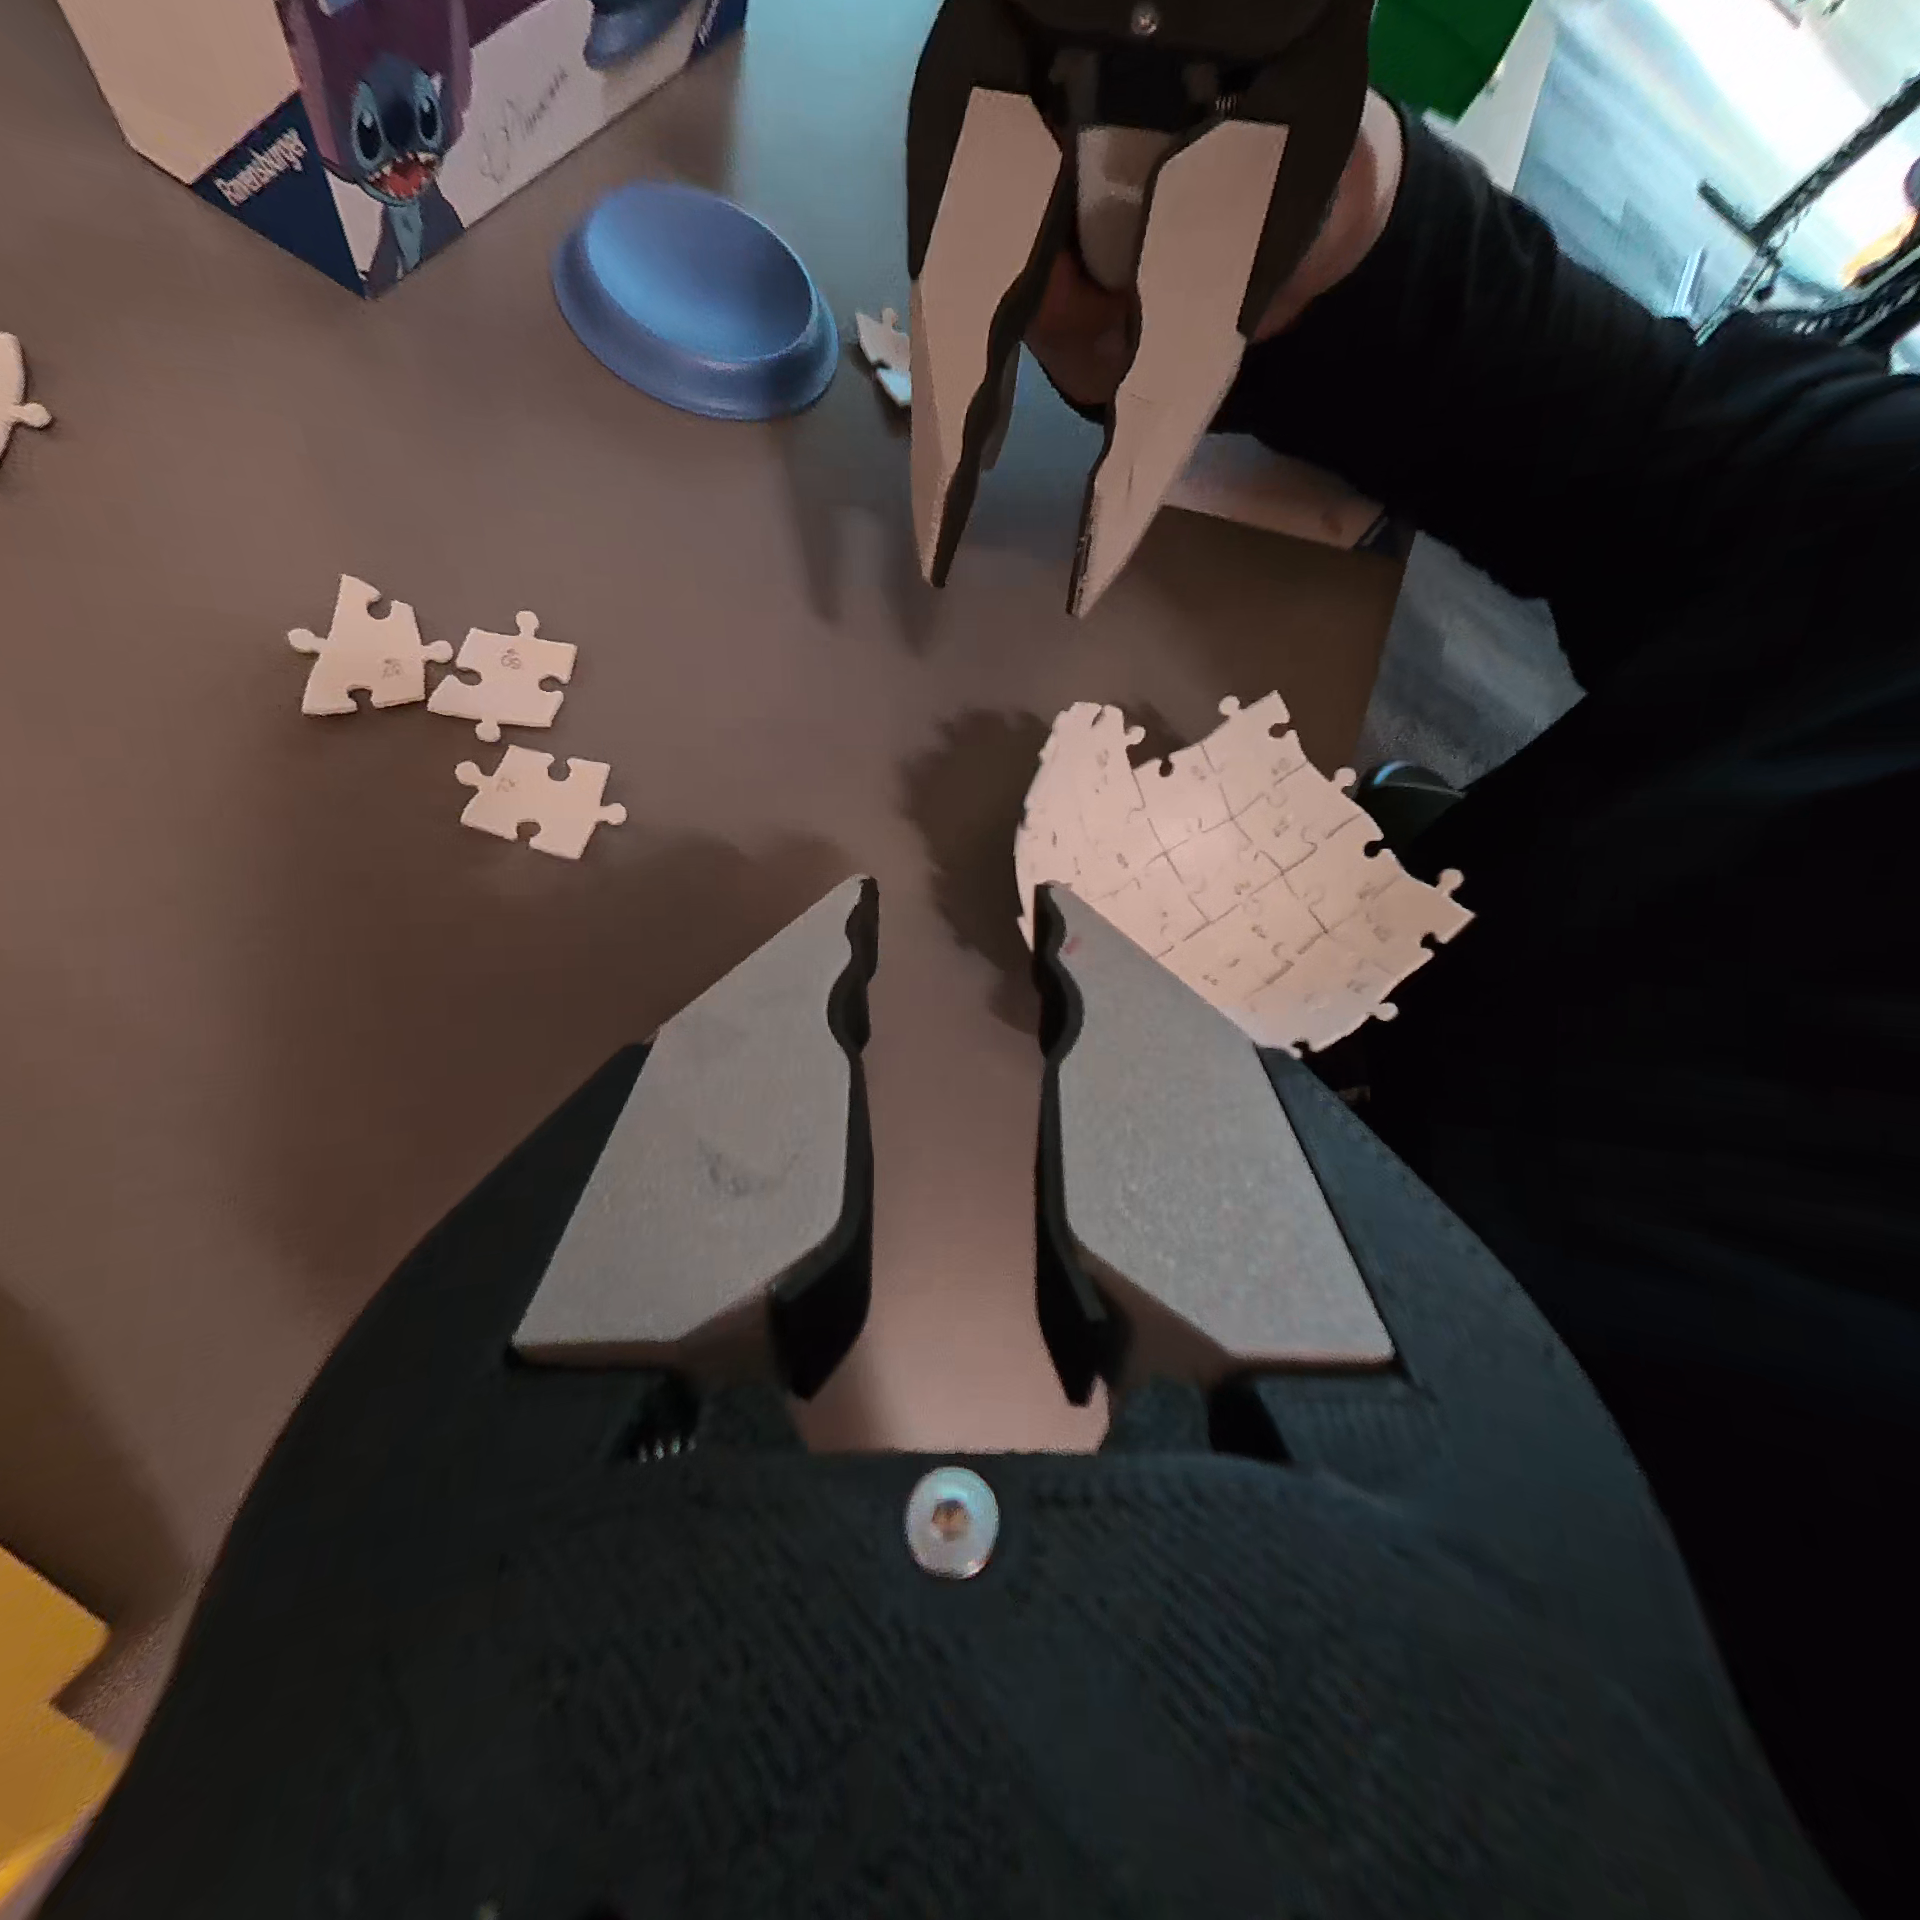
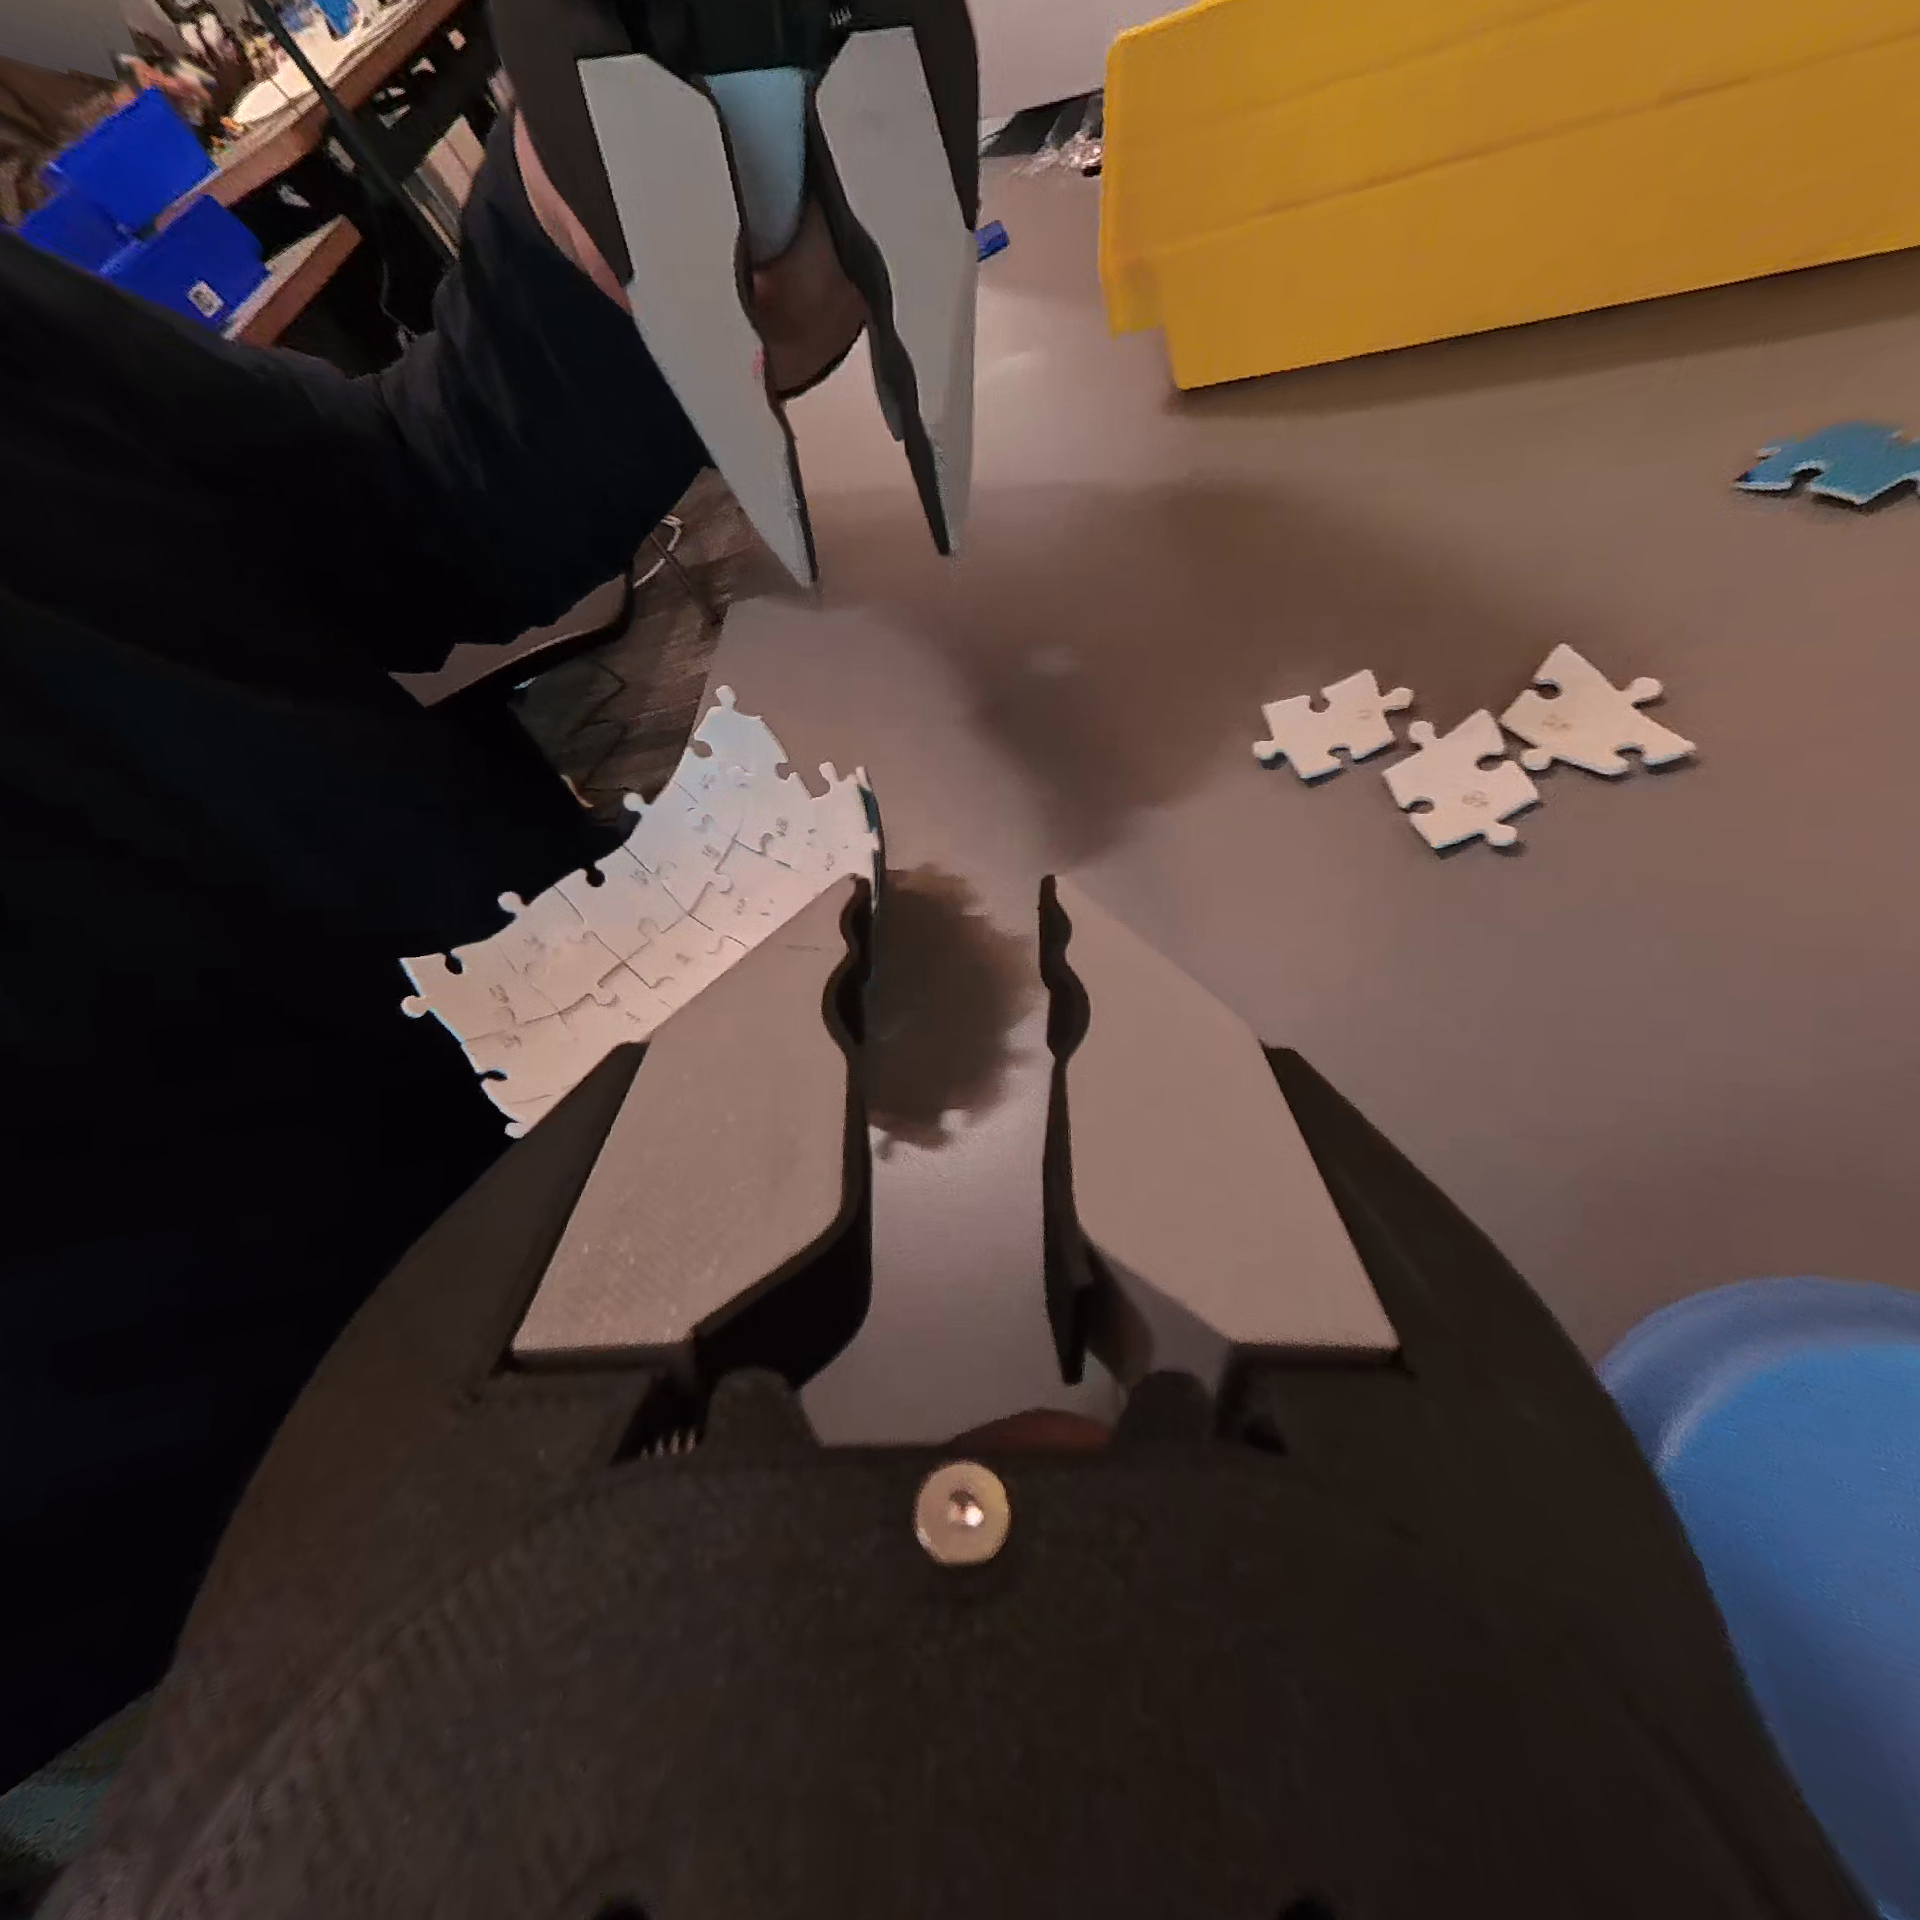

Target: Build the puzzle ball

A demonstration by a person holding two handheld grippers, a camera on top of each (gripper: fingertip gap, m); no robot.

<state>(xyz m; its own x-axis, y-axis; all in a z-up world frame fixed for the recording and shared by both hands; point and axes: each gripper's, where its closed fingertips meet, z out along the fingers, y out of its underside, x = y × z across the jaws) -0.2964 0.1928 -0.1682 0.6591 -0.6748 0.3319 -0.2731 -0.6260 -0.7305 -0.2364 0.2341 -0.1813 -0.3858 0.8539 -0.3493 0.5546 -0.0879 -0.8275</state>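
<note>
Both grippers, left (image 1: 954, 902) and right (image 2: 956, 899), are hanging open and empty above the brown table (image 1: 260, 987) as I'm watching, facing each other, with the curved puzzle shell (image 1: 1247, 862) sitting, seemingly on the table edge, just beside their tips and three loose pieces (image 1: 468, 707) lying well apart.

Grey table (image 1: 312, 987), 3 loose pcs (image 1: 457, 717), blue base (image 1: 696, 301), box (image 1: 343, 114)
</note>
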